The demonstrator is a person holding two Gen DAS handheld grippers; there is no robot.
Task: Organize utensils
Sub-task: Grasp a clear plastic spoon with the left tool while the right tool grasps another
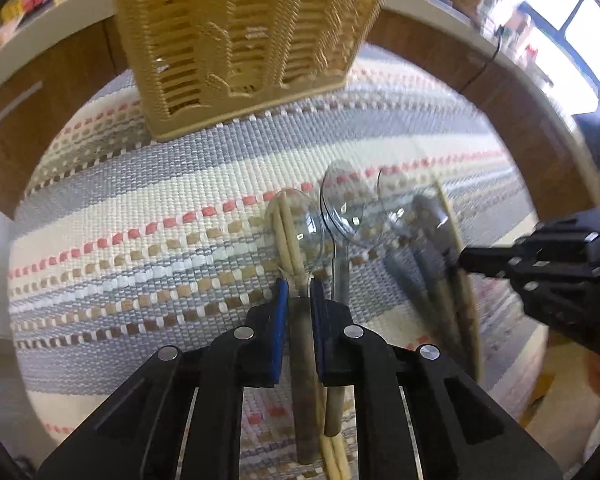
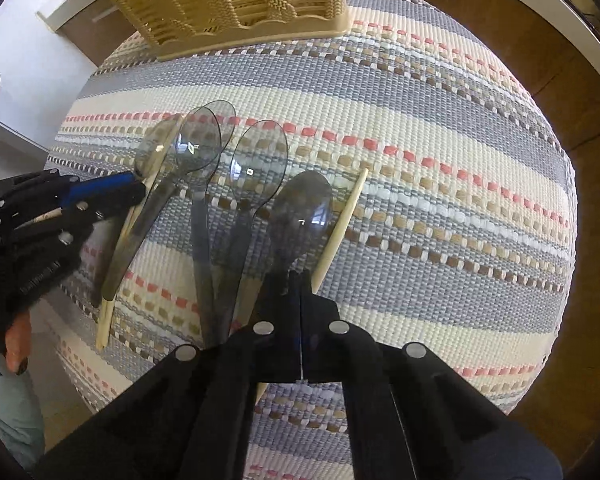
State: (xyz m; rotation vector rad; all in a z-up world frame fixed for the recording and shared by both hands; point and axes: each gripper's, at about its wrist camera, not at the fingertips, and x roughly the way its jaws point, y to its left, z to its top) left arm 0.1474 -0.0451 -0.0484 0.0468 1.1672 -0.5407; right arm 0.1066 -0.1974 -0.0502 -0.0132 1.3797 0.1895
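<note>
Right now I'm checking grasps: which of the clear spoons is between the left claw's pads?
The leftmost spoon in the left wrist view, the one lying over a chopstick. Its handle runs between the left claw pads; the other spoons lie free to its right.

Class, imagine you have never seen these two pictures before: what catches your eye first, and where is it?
First come the clear smoky plastic spoons, fanned out side by side with pale chopsticks in the middle of the striped woven mat. Behind them, at the mat's far edge, stands a tan woven basket. The left gripper is closed on a spoon handle and chopsticks, and the right gripper is shut at the neck of the darkest spoon.
</note>
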